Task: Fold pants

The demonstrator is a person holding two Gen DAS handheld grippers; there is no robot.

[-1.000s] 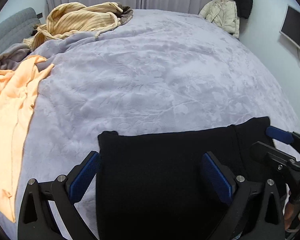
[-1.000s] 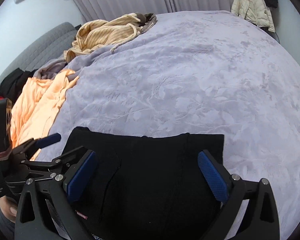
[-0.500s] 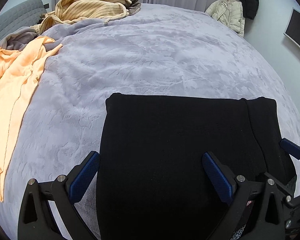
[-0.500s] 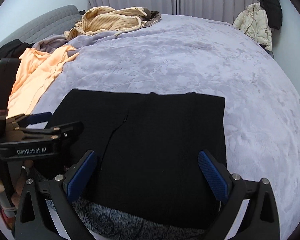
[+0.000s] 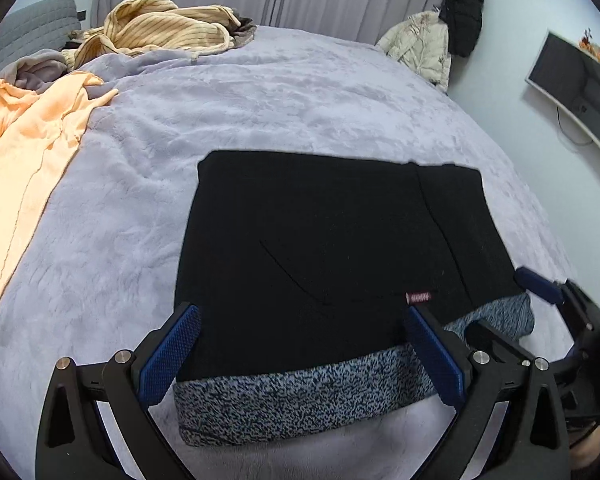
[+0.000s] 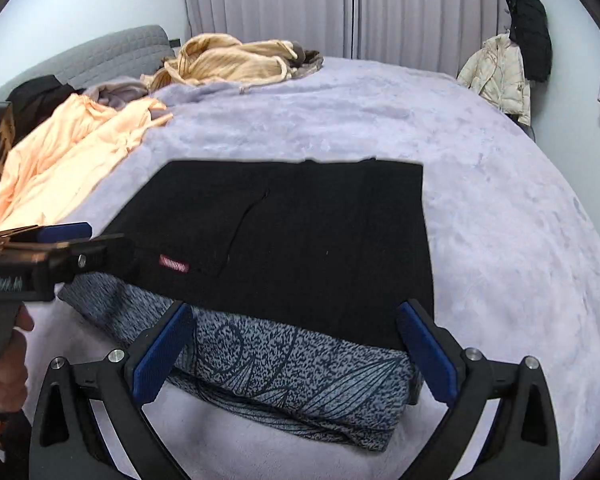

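Note:
The black pants lie folded into a flat rectangle on the lavender bed. Their near edge rests on a folded grey patterned garment. A small red label shows near that edge. My left gripper is open and empty, hovering just above the near edge. My right gripper is open and empty too, above the grey garment and the pants. Each gripper shows at the side of the other's view.
An orange garment lies at the left of the bed. A striped yellow garment is heaped at the far left. Jackets hang by the far wall. A monitor is mounted at the right. Curtains close the back.
Both grippers have pulled back toward me and risen. The pants now show fully, with the grey patterned garment revealed under their near edge. Both stay open.

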